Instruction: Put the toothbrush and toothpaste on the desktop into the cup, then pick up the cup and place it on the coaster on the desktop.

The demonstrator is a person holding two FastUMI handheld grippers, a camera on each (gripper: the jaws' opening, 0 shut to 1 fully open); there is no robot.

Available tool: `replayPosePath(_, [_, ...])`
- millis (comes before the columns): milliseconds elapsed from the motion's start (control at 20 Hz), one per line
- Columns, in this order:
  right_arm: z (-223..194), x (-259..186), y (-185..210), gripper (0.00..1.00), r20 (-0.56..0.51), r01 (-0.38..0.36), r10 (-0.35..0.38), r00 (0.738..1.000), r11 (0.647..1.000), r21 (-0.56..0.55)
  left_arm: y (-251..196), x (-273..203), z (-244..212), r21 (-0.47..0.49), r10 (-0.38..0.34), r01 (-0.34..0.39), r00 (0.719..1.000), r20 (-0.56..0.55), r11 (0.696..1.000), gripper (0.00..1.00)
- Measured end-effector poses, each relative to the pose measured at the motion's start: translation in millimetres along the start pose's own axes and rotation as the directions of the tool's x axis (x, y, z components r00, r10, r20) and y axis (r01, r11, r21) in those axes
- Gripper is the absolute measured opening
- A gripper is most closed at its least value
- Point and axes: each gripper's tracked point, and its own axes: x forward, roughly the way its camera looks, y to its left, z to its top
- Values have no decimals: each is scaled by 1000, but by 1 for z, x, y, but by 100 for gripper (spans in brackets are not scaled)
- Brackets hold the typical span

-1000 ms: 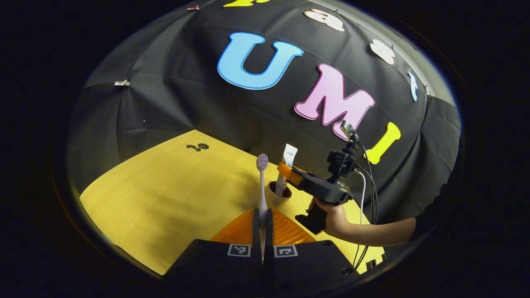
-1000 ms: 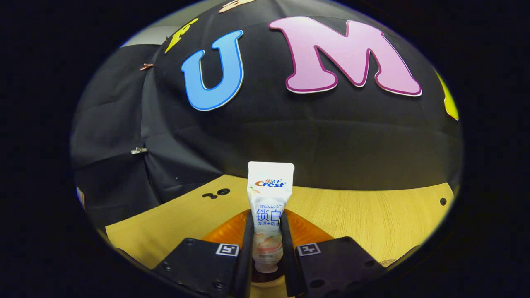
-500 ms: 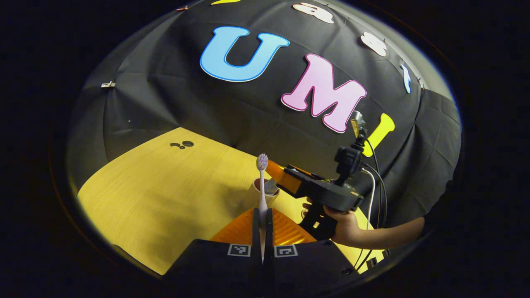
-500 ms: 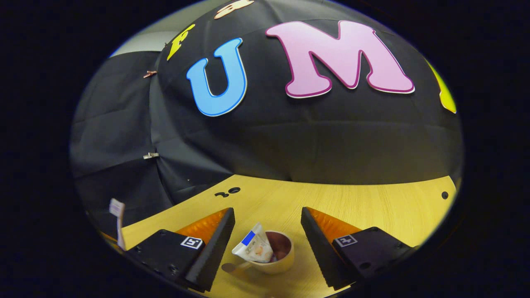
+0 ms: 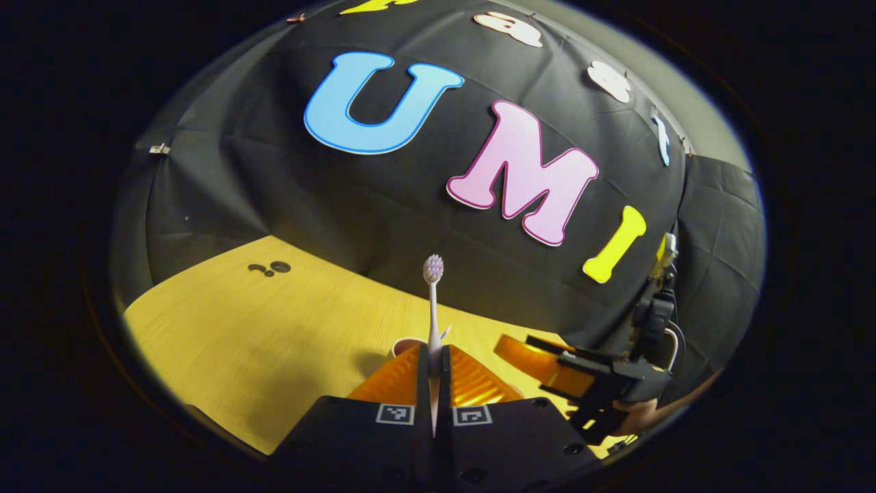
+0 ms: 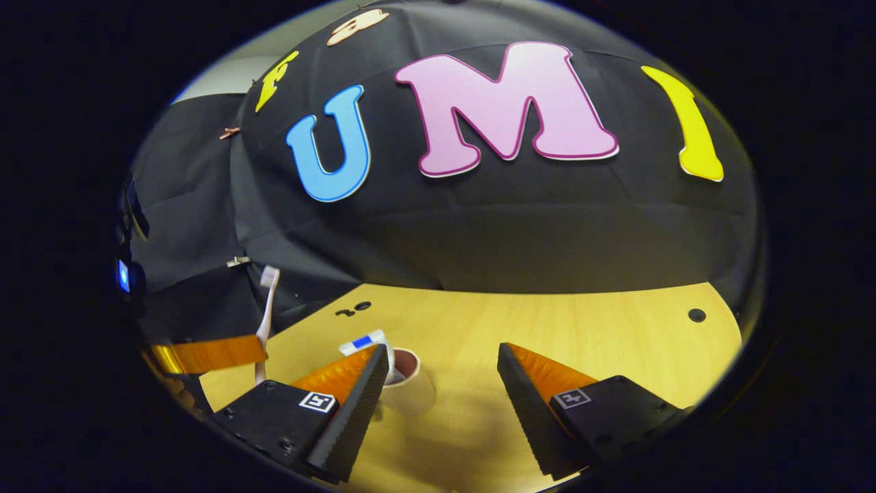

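Note:
My left gripper point(image 5: 433, 356) is shut on the toothbrush point(image 5: 432, 301), which stands upright with its bristle head up. Just beyond its fingertips peeks the rim of the cup point(image 5: 405, 346), with a corner of the toothpaste tube point(image 5: 445, 333) beside the brush. In the right gripper view, the cup point(image 6: 409, 383) stands on the wooden desktop point(image 6: 547, 329) with the toothpaste point(image 6: 366, 342) leaning in it. My right gripper point(image 6: 441, 390) is open and holds nothing, right of the cup. The toothbrush point(image 6: 265, 308) and left gripper point(image 6: 205, 352) show at far left.
The right gripper point(image 5: 582, 373), held by a hand, shows at lower right in the left gripper view. Small dark holes point(image 5: 270, 268) mark the desktop's far left, and another hole point(image 6: 697, 315) its far right. The black cloth wall closes the back.
The right gripper let go of the toothpaste into the cup, opened, then drew back to the right. The left gripper with the toothbrush has moved closer to the cup.

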Motion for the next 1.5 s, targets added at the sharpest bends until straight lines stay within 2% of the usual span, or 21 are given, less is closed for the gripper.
replayPosePath(250, [-18,-19,-16,98,-39,30,-29,999,1000,7,-6,44,8,38,-40,38,997,65,999,6])
replayPosePath(600, [-41,-31,-28,98,-88,51,-50,995,999,16,2,88,15,93,-50,38,990,128,995,6])
replayPosePath(950, [-65,-35,-39,98,-128,80,-73,989,996,49,5,110,14,146,-58,28,977,206,989,6])
replayPosePath(1200, [-82,-35,-44,98,-159,96,-85,984,994,61,6,120,2,225,-43,-16,966,255,974,7])
replayPosePath(1450, [-88,-35,-47,98,-166,104,-93,982,993,62,9,116,1,251,-47,-22,962,268,968,13])
replayPosePath(1500, [-90,-35,-47,98,-171,106,-94,981,992,65,10,115,2,251,-49,-20,963,267,968,18])
